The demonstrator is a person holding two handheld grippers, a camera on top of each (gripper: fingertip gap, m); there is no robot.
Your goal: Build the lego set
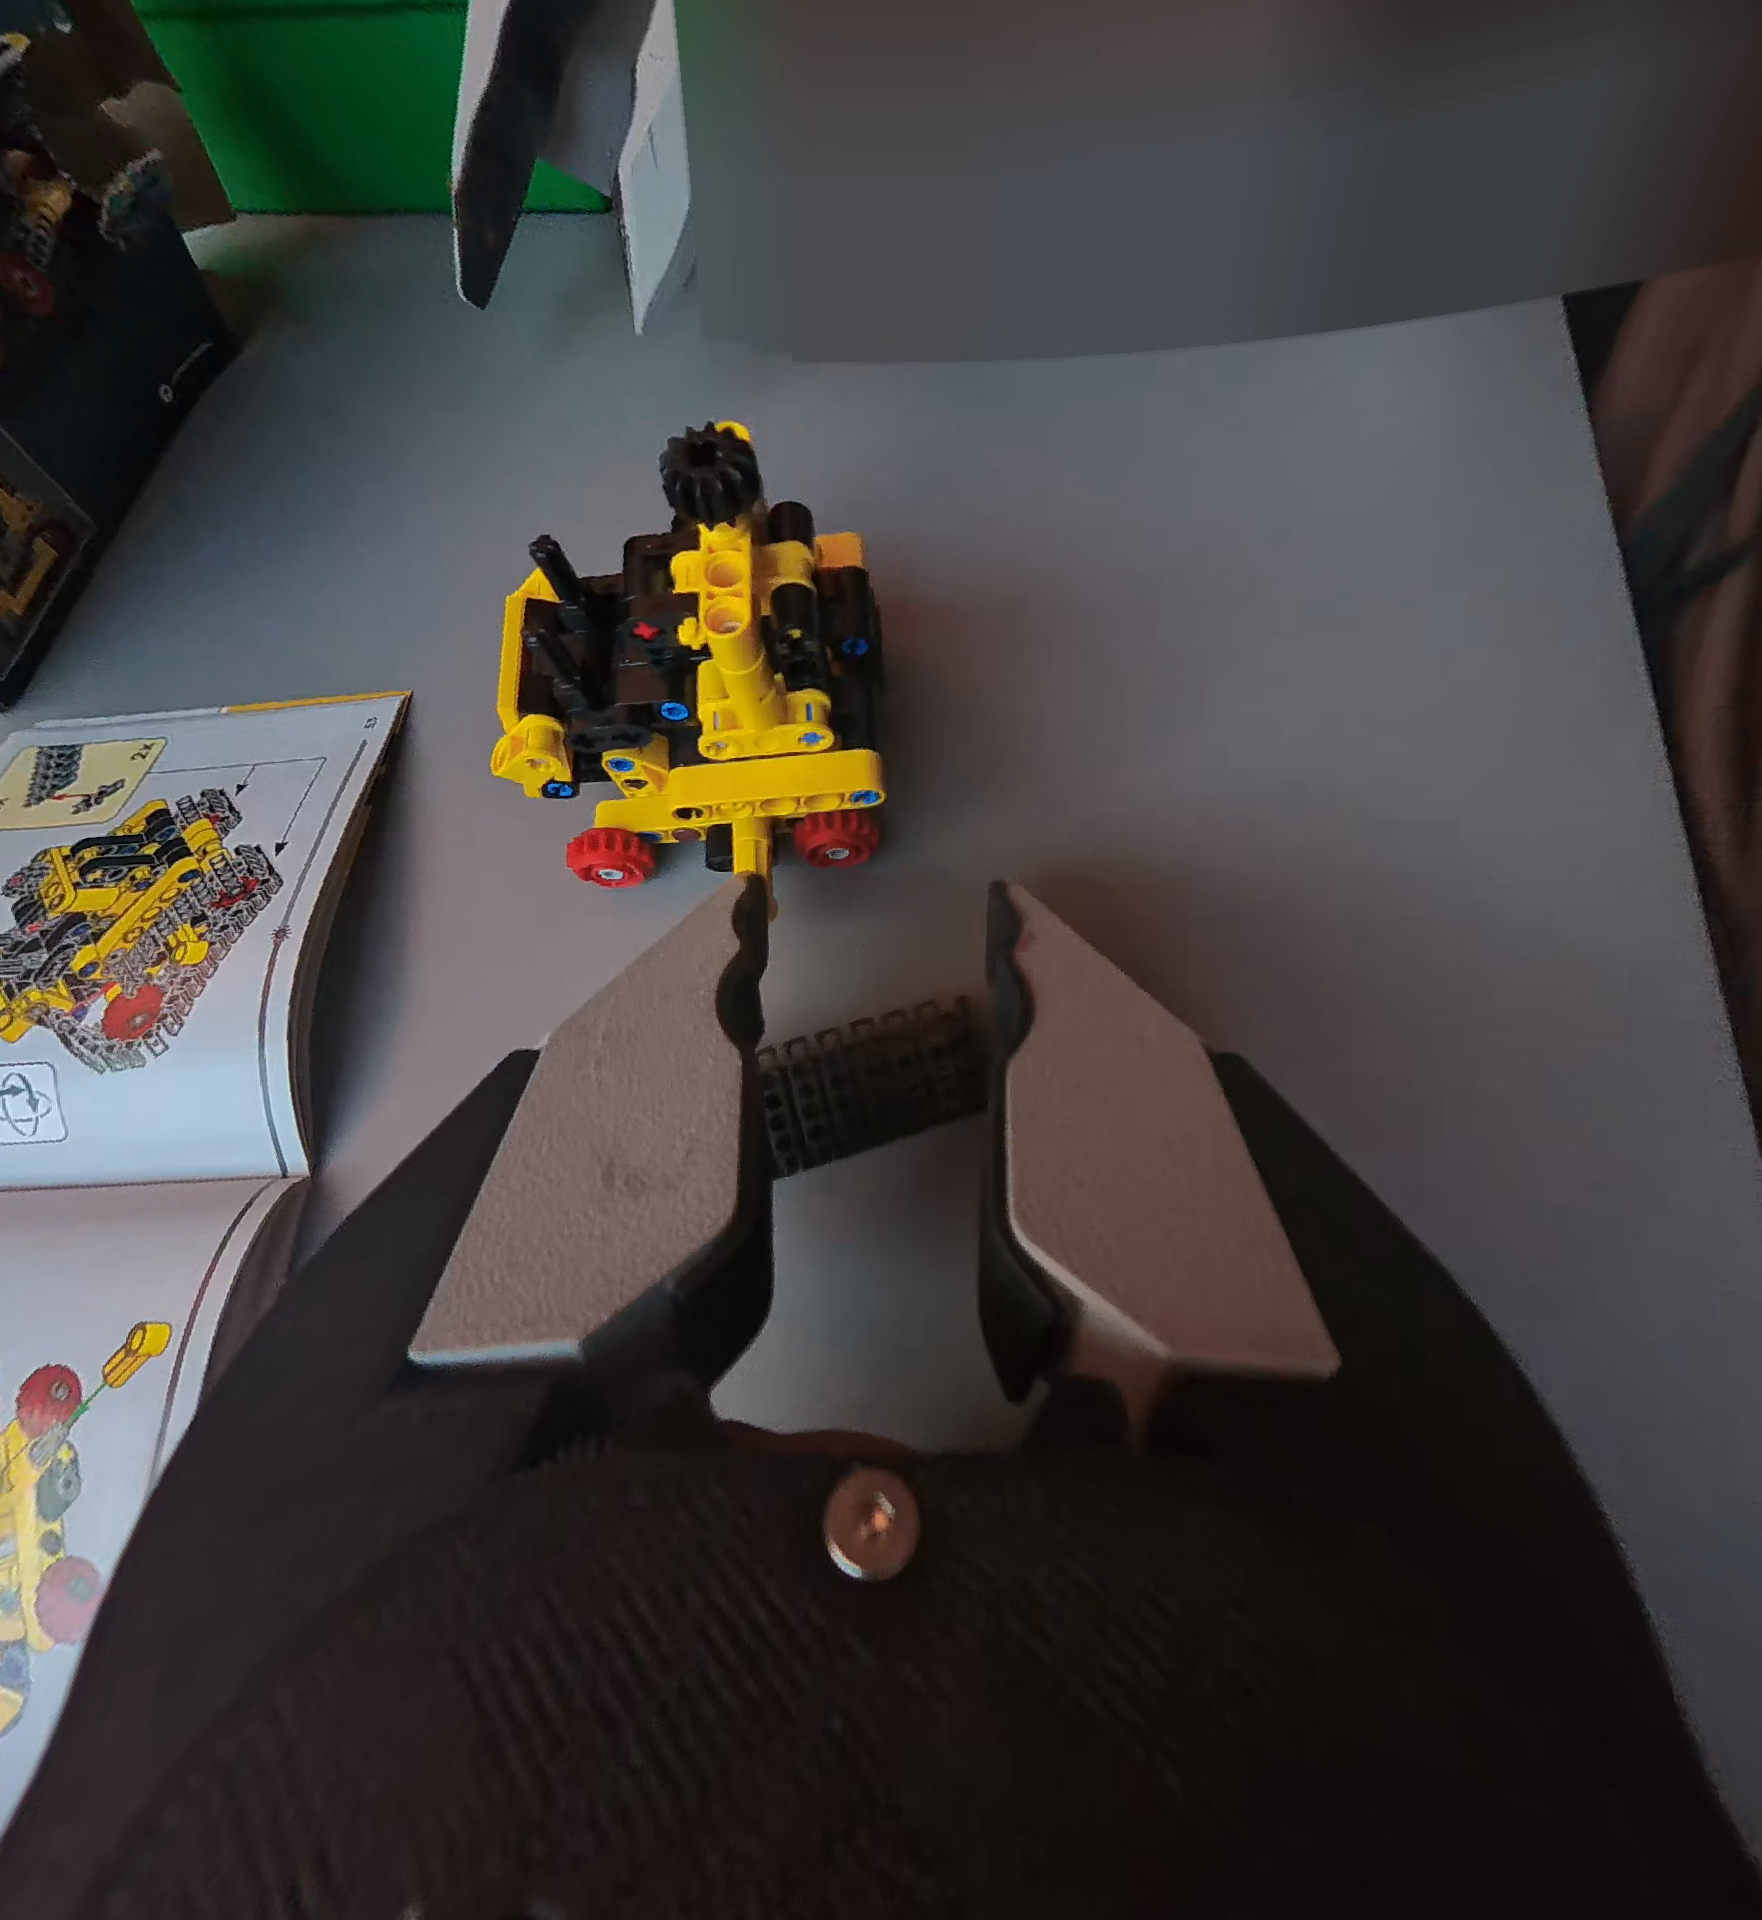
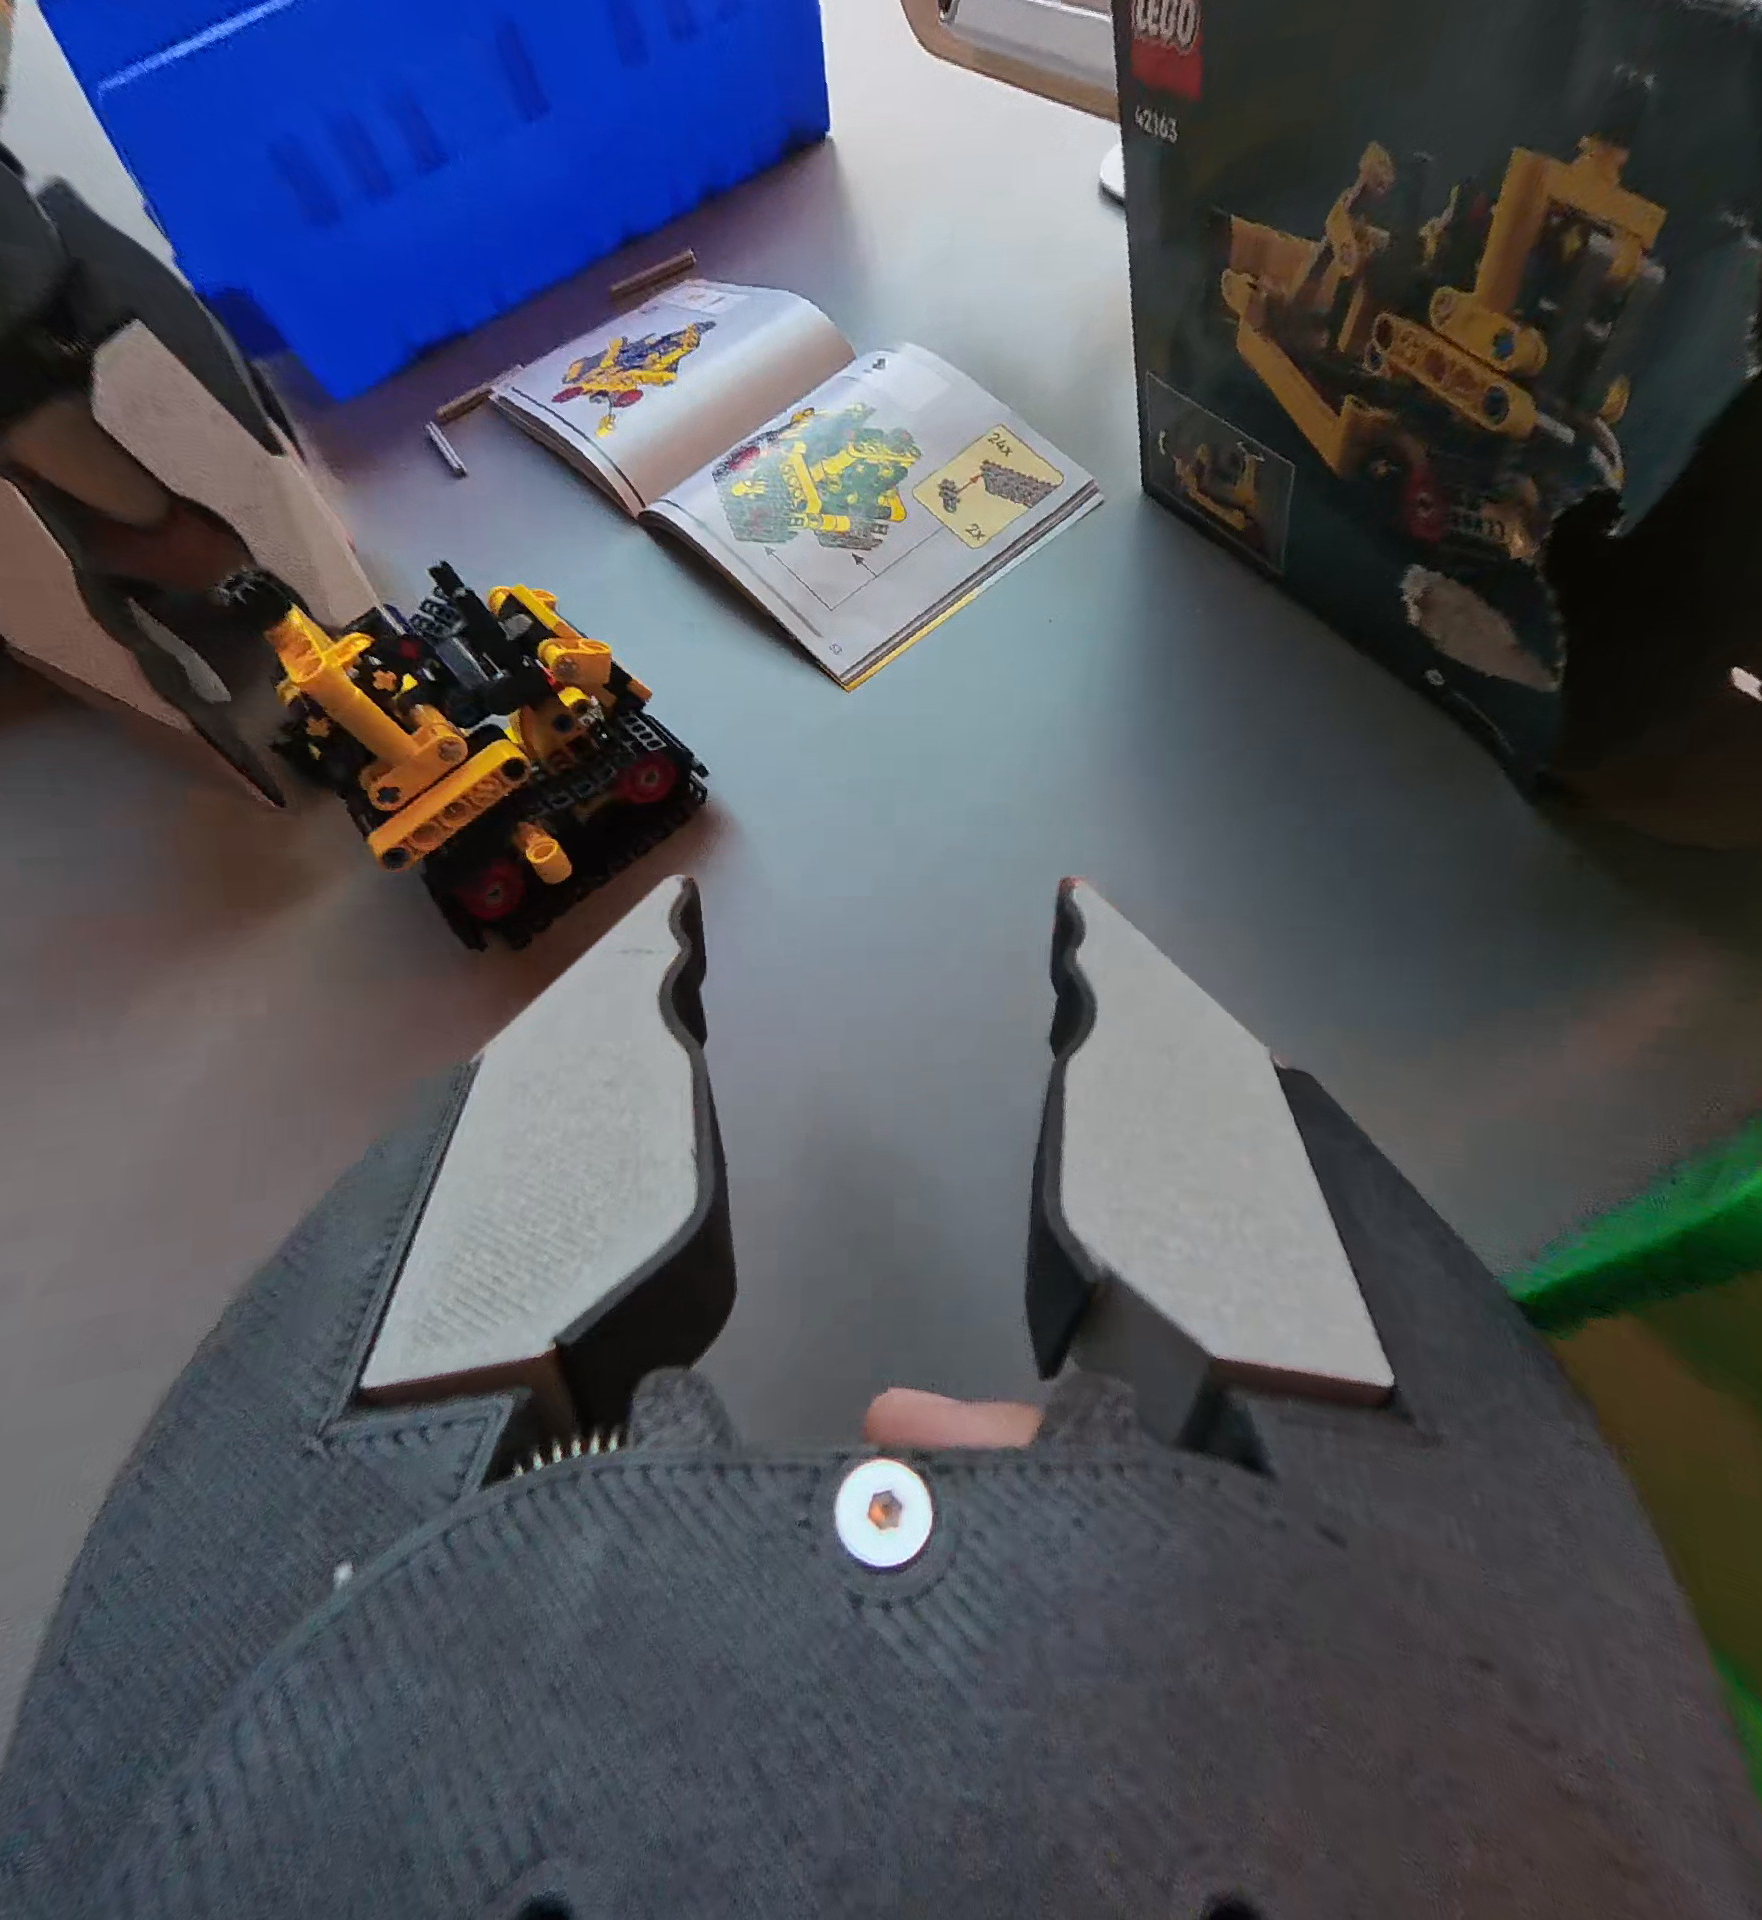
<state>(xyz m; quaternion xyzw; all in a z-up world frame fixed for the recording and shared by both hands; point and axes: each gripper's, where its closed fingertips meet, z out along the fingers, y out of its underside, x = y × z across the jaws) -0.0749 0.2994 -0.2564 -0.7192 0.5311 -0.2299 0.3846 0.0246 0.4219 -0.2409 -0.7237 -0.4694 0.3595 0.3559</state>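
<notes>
Track-fitting step: the bulldozer model [image 1: 695,665] stands mid-desk [image 1: 1272,675]. Your left gripper [image 1: 872,904], fingers spread, hovers over a black track strip [image 1: 872,1081] (right gripper [image 2: 872,899] likewise spread, empty). Next, you pinch the strip.

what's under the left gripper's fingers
A black strip of linked track pieces lies on the table below the open left gripper. Only its middle shows; the fingers cover both ends.

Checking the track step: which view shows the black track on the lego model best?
The right wrist view: the black track wraps the red wheels on the lego model. The left wrist view shows bare red wheels and only a loose track strip behind the left gripper.
</notes>
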